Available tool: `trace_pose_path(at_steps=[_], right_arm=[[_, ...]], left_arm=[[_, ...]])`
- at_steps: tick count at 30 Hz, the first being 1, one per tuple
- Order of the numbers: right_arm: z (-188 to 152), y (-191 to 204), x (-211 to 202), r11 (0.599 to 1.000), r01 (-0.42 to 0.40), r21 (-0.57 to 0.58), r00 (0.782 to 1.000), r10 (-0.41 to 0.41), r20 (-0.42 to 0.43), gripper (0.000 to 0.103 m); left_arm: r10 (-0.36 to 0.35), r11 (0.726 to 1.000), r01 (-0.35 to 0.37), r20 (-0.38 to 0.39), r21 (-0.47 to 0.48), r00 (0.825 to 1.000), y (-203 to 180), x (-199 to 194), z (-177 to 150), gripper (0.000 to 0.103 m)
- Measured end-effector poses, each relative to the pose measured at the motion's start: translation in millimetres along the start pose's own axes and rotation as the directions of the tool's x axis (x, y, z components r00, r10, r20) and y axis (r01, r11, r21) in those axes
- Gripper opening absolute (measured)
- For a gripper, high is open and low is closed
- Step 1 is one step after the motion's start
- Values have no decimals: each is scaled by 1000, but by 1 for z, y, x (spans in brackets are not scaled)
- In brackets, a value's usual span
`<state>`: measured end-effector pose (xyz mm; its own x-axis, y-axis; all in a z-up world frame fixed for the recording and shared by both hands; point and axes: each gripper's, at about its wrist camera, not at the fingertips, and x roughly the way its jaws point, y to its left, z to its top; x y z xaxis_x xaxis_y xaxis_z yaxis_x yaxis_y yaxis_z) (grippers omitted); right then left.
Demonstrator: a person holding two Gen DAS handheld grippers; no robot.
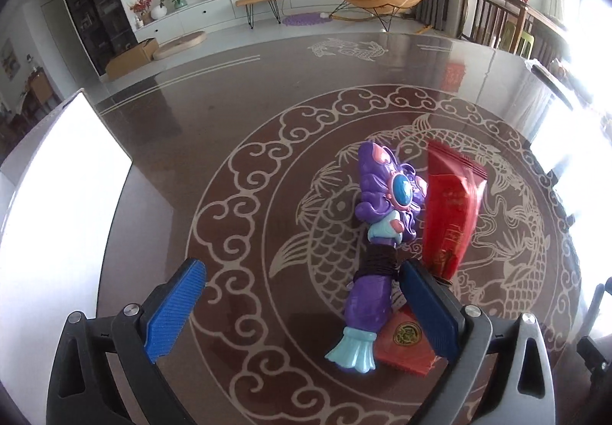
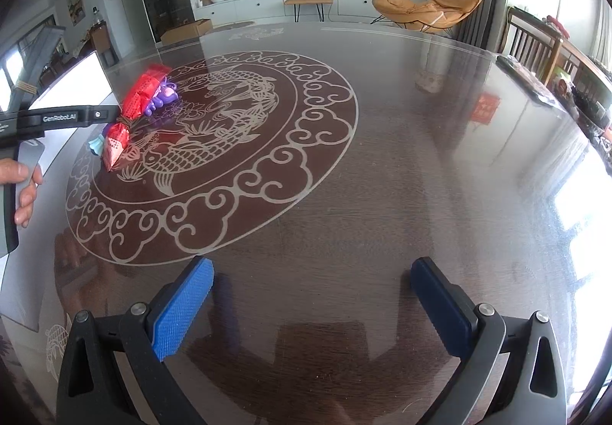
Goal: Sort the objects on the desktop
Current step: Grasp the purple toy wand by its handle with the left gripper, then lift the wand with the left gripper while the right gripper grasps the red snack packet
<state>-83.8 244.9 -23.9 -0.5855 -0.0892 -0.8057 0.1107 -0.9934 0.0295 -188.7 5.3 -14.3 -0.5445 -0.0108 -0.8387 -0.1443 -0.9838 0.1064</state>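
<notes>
With the left gripper point(image 1: 302, 300) spread wide over the purple toy point(image 1: 376, 230) on the table point(image 1: 229, 142), center the dark-wrapped handle between the pads before closing, keeping clear of the red packet point(image 1: 453, 210) just beside the toy; right gripper point(image 2: 311, 306) hangs spread, empty.

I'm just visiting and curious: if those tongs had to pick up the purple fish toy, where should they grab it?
Probably the narrow body of the purple fish toy, just below its dark wrapped band. It lies lengthwise toward the open left tongs, so coming down from above with one finger on each long side suits it. The wide head is bulkier, and the red packets crowd its right flank.
</notes>
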Motion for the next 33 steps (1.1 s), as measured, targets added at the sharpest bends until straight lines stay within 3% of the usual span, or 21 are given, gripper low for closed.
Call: trace_pose_path(at_steps=[5,6,7,9,10,15,22,27,33], right_arm=[[-1,1,0,1000,-5,4,1000,5,2,103],[-1,1,0,1000,-6,5,1000,6,3,103],[-1,1,0,1000,-7,5,1000,7,3,103],[-1,1,0,1000,-7,5,1000,7,3,103],[-1,1,0,1000,-7,5,1000,7,3,103],[-1,1,0,1000,-8,6,1000,8,3,103],[-1,1,0,1000,-8,5,1000,8,4,103],[-1,1,0,1000,-6,4,1000,6,3,103],[-2,3,1,1000,6,-4,1000,-6,-2,103]], left_arm=[[-72,995,70,18,74,997,-27,9,11,103],[-86,993,84,22,84,996,-30,9,12,98],[-103,991,101,26,88,994,-31,10,14,76],[-151,987,150,24,52,988,-26,12,18,56],[-136,990,135,27,42,990,-23,12,20,43],[-102,995,103,41,-6,994,-14,6,7,43],[-32,991,42,80,-127,996,20,-32,-70,43],[-27,986,43,103,-160,994,39,-61,-125,43],[-56,983,75,116,-167,992,49,-69,-143,45]])
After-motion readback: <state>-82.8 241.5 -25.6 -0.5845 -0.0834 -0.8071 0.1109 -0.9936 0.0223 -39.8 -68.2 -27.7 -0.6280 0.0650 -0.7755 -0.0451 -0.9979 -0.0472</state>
